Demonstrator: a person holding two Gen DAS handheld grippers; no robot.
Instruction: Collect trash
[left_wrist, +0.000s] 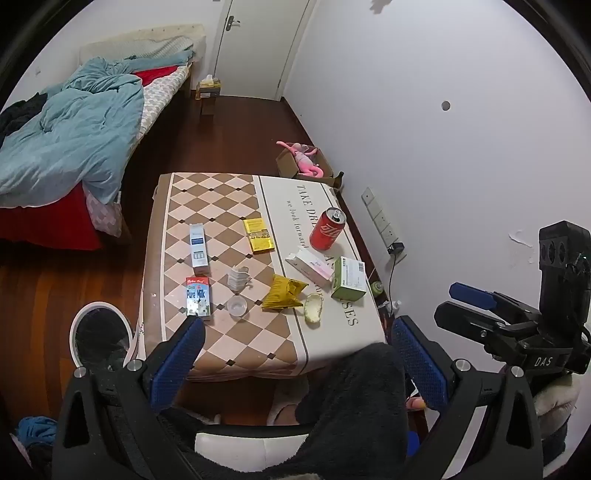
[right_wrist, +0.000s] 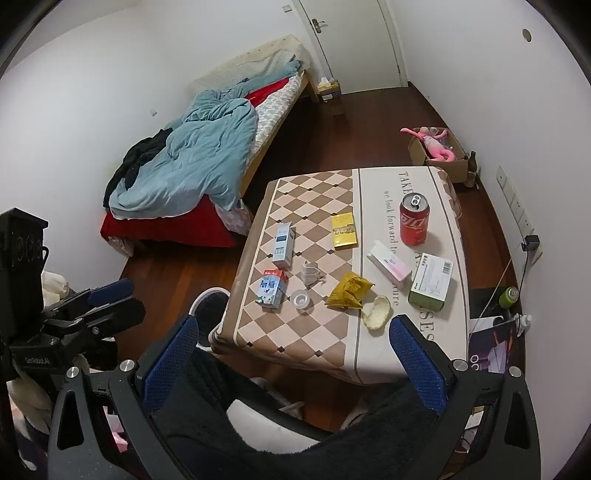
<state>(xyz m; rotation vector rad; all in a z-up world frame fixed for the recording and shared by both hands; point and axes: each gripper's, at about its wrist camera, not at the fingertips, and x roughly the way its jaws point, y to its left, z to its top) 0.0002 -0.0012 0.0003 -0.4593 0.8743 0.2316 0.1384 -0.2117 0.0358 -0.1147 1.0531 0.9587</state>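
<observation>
Litter lies spread over the checked tablecloth (left_wrist: 221, 343): a red can (left_wrist: 328, 229), a milk carton (left_wrist: 198, 296), a crumpled yellow wrapper (left_wrist: 283, 293), a clear cup (left_wrist: 236, 306) and a crushed white cup (left_wrist: 238, 277). A white bin (left_wrist: 79, 317) with a black liner stands on the floor at the table's near left corner. My left gripper (left_wrist: 297, 325) hovers open before the near table edge, holding nothing. My right gripper (right_wrist: 294, 323) is open too, likewise short of the table, with the can (right_wrist: 414, 221) and wrapper (right_wrist: 349, 293) ahead of it.
Several small boxes also lie on the table: yellow (left_wrist: 258, 235), blue-white (left_wrist: 198, 249), pink-white (left_wrist: 309, 266) and green (left_wrist: 349, 278). A bed (left_wrist: 74, 147) fills the left. The wall (left_wrist: 443, 166) runs close along the table's right. A dark-clad knee (left_wrist: 354, 387) sits below the grippers.
</observation>
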